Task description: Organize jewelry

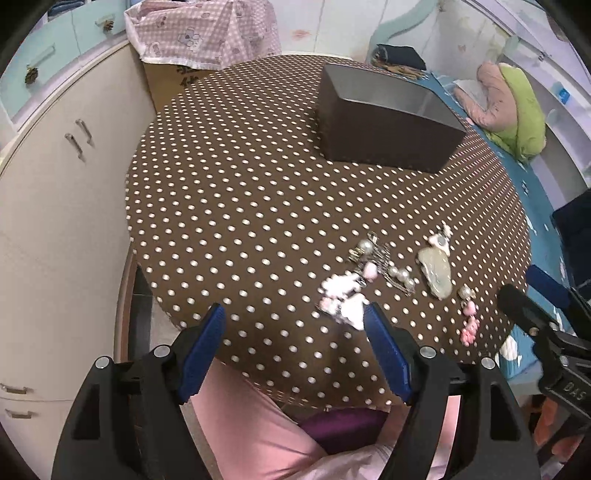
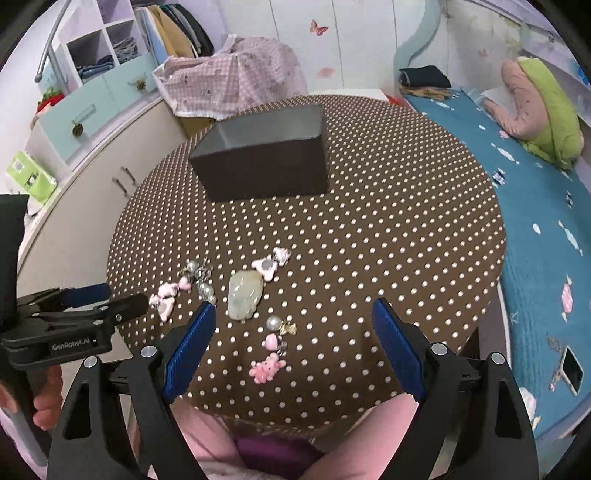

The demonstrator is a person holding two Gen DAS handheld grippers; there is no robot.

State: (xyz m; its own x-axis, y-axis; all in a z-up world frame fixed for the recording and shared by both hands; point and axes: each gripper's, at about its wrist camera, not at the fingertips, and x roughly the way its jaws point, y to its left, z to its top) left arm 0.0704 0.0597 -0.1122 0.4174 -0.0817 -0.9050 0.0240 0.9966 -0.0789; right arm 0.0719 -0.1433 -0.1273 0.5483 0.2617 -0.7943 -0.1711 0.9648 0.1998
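Observation:
Jewelry lies on the near side of the round brown polka-dot table (image 2: pixel 388 221). There is a pale green jade pendant (image 2: pixel 244 293) (image 1: pixel 436 271), a pearl and pink bear charm string (image 2: pixel 271 350) (image 1: pixel 469 325), pearl pieces (image 2: pixel 197 275) (image 1: pixel 373 254) and pink-white charms (image 2: pixel 164 299) (image 1: pixel 343 299). An open-topped dark box (image 2: pixel 262 158) (image 1: pixel 388 118) stands farther back. My left gripper (image 1: pixel 294 310) hangs open above the table's near edge, left of the pile, its right pad by the pink-white charms. My right gripper (image 2: pixel 294 306) is open above the jade and bear string, holding nothing.
A cream cabinet (image 1: pixel 55 221) stands left of the table and a bed with a blue cover (image 2: pixel 535 240) lies to the right, with a phone (image 2: pixel 570 369) on it. A pink checked cloth (image 1: pixel 199 29) covers something behind the table. A person's pink-clad legs (image 1: pixel 251 424) are below.

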